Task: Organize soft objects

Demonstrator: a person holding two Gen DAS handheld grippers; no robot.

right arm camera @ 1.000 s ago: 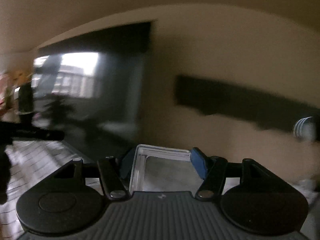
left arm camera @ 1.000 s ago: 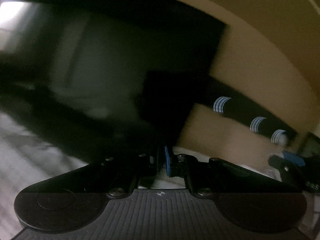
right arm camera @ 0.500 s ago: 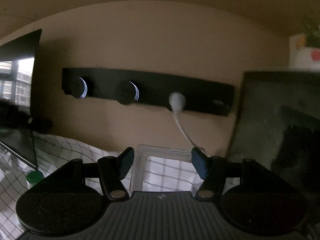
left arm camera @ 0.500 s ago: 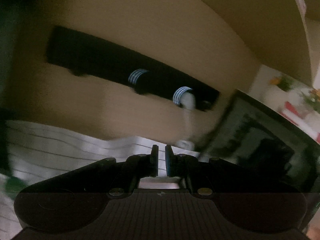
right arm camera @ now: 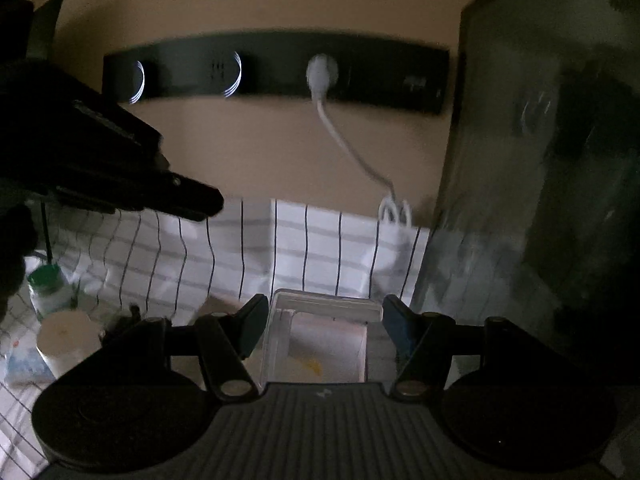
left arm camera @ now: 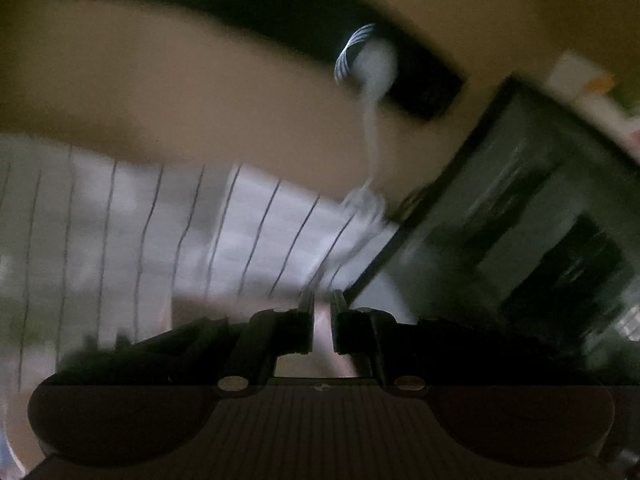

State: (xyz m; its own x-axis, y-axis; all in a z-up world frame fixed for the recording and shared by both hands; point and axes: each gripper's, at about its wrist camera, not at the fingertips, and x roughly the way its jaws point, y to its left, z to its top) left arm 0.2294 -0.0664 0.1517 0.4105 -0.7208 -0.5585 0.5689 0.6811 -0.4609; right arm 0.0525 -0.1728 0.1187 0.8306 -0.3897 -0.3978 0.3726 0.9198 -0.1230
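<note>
My right gripper (right arm camera: 324, 320) is shut on a clear plastic box (right arm camera: 320, 344), held by its side walls above a white checked cloth (right arm camera: 248, 256). My left gripper (left arm camera: 322, 312) has its fingers nearly together with nothing between them; it also shows in the right wrist view (right arm camera: 120, 168) as a dark shape at the left, above the cloth. The left wrist view is blurred by motion. No soft object is clearly visible apart from the cloth (left arm camera: 160, 240).
A black socket strip (right arm camera: 280, 68) with a white plug and cable (right arm camera: 324, 76) runs along the beige wall. A large dark panel (right arm camera: 540, 160) stands at the right. A green-capped bottle (right arm camera: 48, 288) and a white cup (right arm camera: 68, 340) stand at the lower left.
Both views have swung right and downward, from a dark screen to the socket strip, the checked cloth and the dark panel. The right gripper has kept hold of the clear box.
</note>
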